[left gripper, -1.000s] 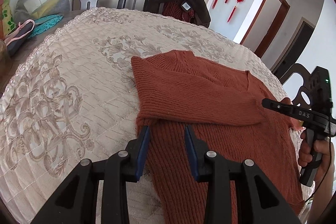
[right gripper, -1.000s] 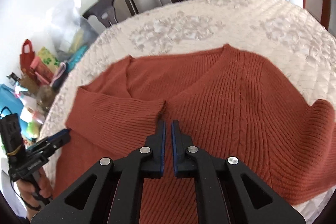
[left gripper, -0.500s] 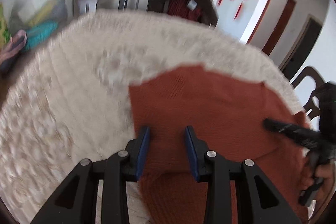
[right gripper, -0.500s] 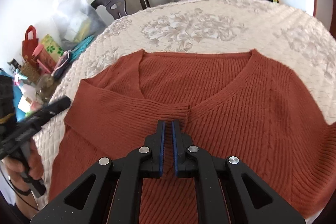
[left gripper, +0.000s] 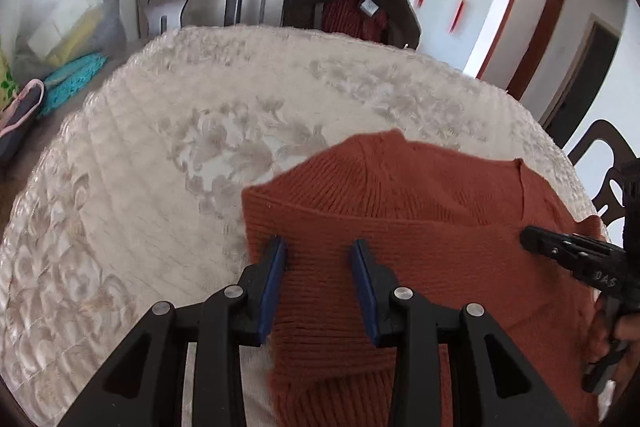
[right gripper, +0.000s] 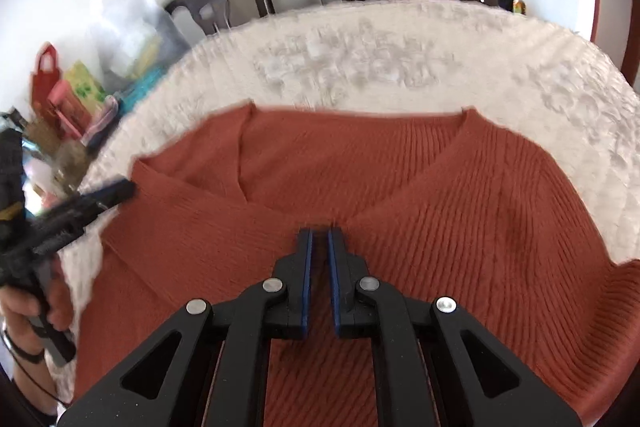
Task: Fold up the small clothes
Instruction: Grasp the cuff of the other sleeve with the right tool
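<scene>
A rust-red knitted sweater (left gripper: 420, 227) lies flat on the cream quilted tablecloth (left gripper: 160, 155), its left sleeve folded across the chest. My left gripper (left gripper: 318, 247) is open, its jaws straddling the folded sleeve near the sweater's left edge. My right gripper (right gripper: 320, 239) is nearly closed, with a narrow gap between the jaws and nothing clearly in it. It sits over the sleeve's cuff at the middle of the sweater (right gripper: 440, 187). The right gripper also shows at the right of the left wrist view (left gripper: 528, 239), and the left gripper at the left of the right wrist view (right gripper: 124, 189).
Dark chairs stand behind the table, one (left gripper: 352, 7) draped with clothing. Bags and boxes (right gripper: 80, 95) crowd the table's left side, with a teal item (left gripper: 72, 83). The sweater's right sleeve (right gripper: 624, 307) hangs toward the table's near right edge.
Both grippers have moved forward over the sweater. The left jaws, earlier at the sleeve's lower edge, now straddle the folded sleeve. The right gripper stays nearly closed at the cuff.
</scene>
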Tool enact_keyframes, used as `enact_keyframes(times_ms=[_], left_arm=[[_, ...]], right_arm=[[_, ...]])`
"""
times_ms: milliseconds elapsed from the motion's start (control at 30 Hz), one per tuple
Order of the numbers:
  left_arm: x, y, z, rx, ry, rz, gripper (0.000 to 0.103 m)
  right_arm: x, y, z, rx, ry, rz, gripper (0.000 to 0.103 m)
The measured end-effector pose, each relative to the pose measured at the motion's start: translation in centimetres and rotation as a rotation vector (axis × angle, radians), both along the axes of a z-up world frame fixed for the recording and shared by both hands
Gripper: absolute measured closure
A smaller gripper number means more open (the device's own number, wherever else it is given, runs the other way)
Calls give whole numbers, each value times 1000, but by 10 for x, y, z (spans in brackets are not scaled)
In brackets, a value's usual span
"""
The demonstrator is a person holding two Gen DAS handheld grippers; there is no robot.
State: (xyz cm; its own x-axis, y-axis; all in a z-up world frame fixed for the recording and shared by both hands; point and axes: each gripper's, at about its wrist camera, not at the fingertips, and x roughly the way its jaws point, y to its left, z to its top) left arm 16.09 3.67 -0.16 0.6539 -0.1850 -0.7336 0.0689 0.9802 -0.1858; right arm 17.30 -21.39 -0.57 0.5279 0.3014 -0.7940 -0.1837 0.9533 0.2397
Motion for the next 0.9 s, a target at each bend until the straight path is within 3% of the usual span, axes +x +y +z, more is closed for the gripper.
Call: enact_keyframes(times_ms=[133, 333, 433, 633, 900], left_arm=[[-14, -2, 4, 28, 8, 3, 66], [-50, -20, 13, 114, 3, -15, 65], [-65, -24, 20, 107, -3, -23, 65], [-80, -40, 36, 153, -64, -33, 65], [-83, -69, 34, 169, -65, -98, 65]], right_arm=[[-17, -4, 7, -13, 9, -22, 95], [-62, 1, 8, -59, 10, 46, 95], [-80, -9, 11, -53, 3, 31, 94], [-110, -45, 28, -19, -37, -62, 71], [-135, -101, 30, 28, -40, -244, 67]])
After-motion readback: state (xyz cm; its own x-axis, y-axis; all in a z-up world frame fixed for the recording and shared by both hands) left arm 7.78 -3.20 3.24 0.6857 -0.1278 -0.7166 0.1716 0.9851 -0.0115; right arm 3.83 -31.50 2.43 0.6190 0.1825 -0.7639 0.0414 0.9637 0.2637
